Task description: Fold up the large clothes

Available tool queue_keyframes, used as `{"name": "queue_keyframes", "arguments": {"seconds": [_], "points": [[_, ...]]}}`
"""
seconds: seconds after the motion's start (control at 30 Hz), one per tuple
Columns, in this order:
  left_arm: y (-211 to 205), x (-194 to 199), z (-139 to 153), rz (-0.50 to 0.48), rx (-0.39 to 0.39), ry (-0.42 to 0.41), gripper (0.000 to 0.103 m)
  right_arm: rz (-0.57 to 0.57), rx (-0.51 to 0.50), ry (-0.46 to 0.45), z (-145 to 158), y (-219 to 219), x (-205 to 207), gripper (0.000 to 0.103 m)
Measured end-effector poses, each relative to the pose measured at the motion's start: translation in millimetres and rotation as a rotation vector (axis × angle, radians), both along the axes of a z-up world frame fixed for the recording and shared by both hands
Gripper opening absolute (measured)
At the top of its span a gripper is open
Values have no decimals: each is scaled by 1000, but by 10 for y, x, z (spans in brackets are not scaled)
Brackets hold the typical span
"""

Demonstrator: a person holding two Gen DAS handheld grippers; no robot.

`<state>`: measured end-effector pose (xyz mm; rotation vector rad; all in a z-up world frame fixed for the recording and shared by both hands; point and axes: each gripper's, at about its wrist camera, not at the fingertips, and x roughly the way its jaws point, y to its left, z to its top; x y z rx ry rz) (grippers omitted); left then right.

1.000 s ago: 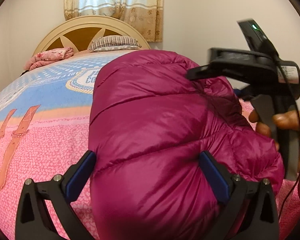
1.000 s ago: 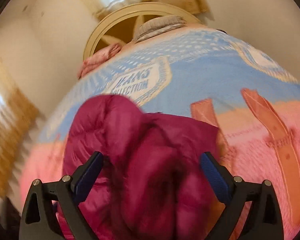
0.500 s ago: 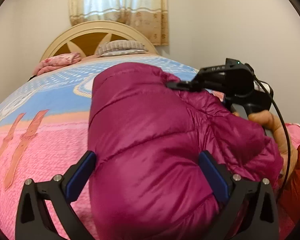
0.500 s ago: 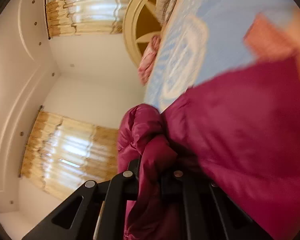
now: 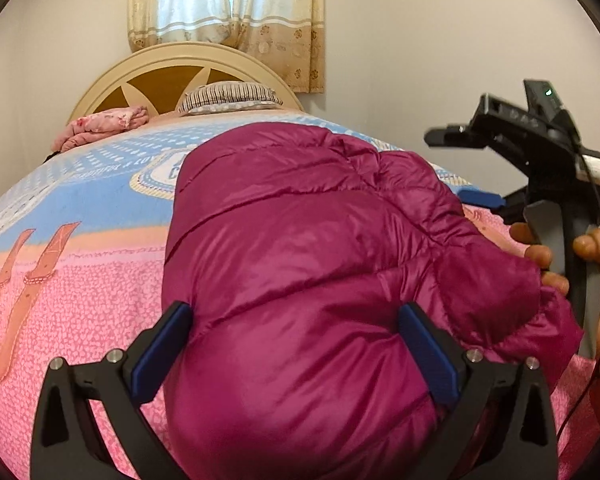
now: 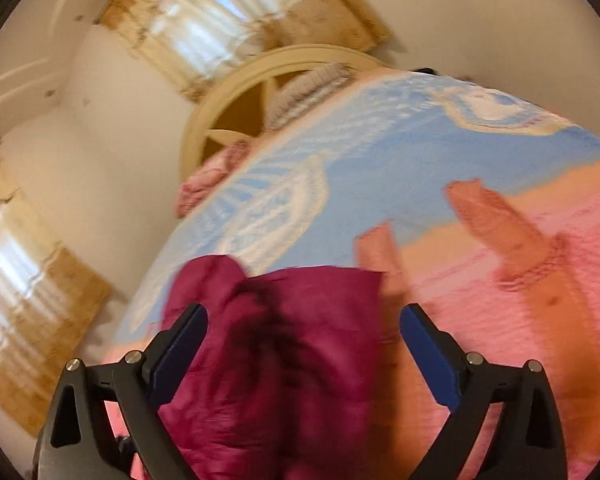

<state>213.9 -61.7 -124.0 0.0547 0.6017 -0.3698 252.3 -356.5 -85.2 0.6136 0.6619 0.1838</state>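
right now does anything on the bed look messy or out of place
Nothing is damaged or spilled. The magenta puffer jacket sits bunched in a puffy heap on the bedspread, not yet flat, and a crumpled pink cloth lies by the headboard.

The magenta puffer jacket (image 5: 300, 264) is glossy, quilted cloth, the bedspread (image 5: 84, 280) matt and nubbly, the headboard (image 5: 172, 64) smooth painted wood.

I am observing a home bedroom. I am seeing a bed (image 5: 80, 280) under a pink and blue printed blanket, an arched cream headboard (image 5: 172, 60), a striped pillow (image 5: 228, 96) lying against it, and floral curtains (image 5: 260, 12) hanging over a window in plain walls.
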Motion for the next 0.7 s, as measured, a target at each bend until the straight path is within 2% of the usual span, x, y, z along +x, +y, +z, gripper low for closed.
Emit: {"name": "queue_keyframes", "arguments": {"seconds": [0.13, 0.23, 0.33, 0.4, 0.5, 0.53, 0.57, 0.6, 0.7], "points": [[-41, -26, -9, 4, 8, -4, 103, 128, 92, 137, -197, 47, 263, 97], [-45, -14, -20, 1, 5, 7, 103, 212, 130, 114, -176, 240, 366, 97], [-70, -21, -18, -2, 12, 6, 103, 328, 33, 40, 40, 534, 418, 97], [-89, -41, -21, 0, 25, 2, 103, 383, -52, 31, 109, 726, 431, 97], [-105, -38, -18, 1, 31, 1, 103, 396, -145, 58, 73, 907, 430, 96], [-98, -41, -15, 4, 27, 0, 103, 395, -156, 77, 10, 917, 451, 89], [-85, -37, -15, 11, 20, 1, 103, 396, -145, 105, -67, 911, 497, 47], [-55, -26, -12, 21, 8, 6, 103, 395, -81, 134, -138, 864, 538, 34], [52, -3, 8, 51, -11, 18, 103, 417, 179, 140, -302, 780, 734, 21]]}}
